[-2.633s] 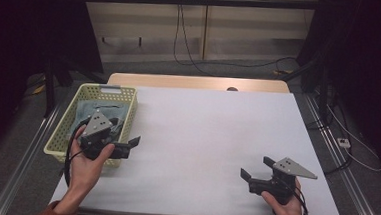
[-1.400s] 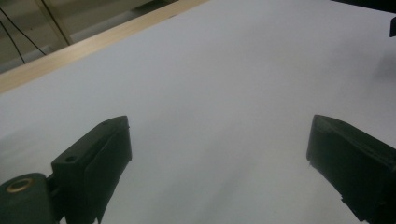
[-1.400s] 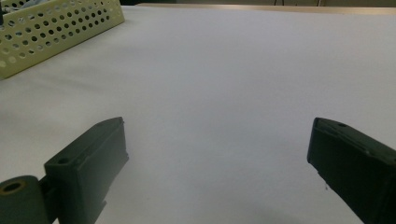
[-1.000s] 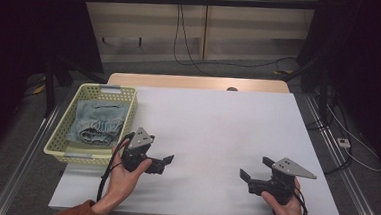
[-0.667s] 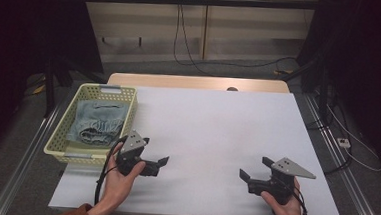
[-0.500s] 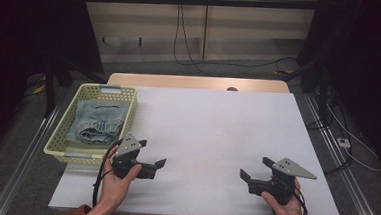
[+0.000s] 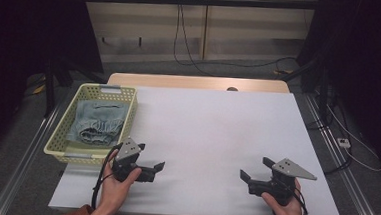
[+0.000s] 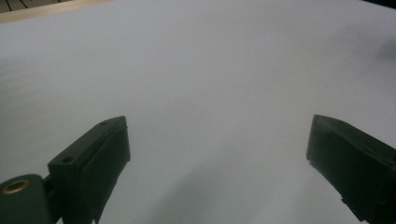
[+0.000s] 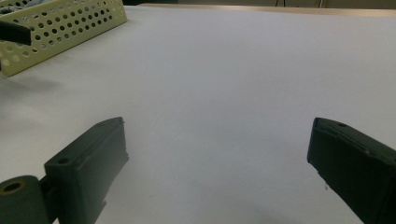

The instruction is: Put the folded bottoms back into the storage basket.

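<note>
The left gripper (image 7: 150,157) is near the front left corner of the white tabletop (image 7: 212,134), just beside the front end of the yellow perforated basket (image 7: 61,142). Its jaws are spread wide and hold nothing; in the left gripper view there is bare white surface between them. The right gripper (image 7: 255,169) is near the front edge toward the right corner, well apart from the left one, and its jaws are also spread wide and empty. Both grippers point toward the middle of the tabletop. The basket stands along the left edge, and inside it lies a folded light blue denim garment (image 7: 97,122) with a gathered waistband. In the right gripper view the basket wall (image 9: 60,25) appears at the far left.
</note>
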Demonstrator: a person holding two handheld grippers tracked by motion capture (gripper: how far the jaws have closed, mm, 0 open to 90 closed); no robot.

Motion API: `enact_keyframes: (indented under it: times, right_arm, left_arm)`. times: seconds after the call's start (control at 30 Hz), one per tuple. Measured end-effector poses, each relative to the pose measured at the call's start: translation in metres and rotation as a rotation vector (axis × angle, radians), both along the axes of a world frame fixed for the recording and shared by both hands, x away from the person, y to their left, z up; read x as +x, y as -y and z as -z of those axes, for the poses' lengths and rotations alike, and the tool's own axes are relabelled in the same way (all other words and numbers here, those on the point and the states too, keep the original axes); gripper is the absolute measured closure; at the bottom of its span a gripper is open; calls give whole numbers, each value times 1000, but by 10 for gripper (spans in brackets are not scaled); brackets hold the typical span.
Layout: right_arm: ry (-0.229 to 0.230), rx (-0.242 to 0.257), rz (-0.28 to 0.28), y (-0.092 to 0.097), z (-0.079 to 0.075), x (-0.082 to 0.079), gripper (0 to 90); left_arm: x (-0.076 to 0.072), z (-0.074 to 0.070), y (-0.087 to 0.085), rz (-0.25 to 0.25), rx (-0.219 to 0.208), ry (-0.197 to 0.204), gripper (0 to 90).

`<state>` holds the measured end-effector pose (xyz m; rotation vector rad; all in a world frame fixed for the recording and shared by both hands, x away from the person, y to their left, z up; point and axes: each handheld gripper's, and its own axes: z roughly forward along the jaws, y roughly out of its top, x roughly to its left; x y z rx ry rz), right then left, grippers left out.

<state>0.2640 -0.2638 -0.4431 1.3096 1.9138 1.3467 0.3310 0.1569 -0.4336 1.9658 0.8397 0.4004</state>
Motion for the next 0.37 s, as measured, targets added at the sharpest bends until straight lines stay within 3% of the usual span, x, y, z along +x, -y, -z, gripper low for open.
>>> enact_keyframes:
  times: [0.07,0.2,0.37]
  right_arm:
    - [-2,0,1,0,0,1,50]
    - [-5,0,2,0,1,1,51]
    - [-5,-2,2,0,1,1,51]
  left_arm:
    - [0,1,2,13,5,0,64]
    - [0,-2,-1,0,-30,4,64]
    - [2,-1,-1,4,-31,-3,63]
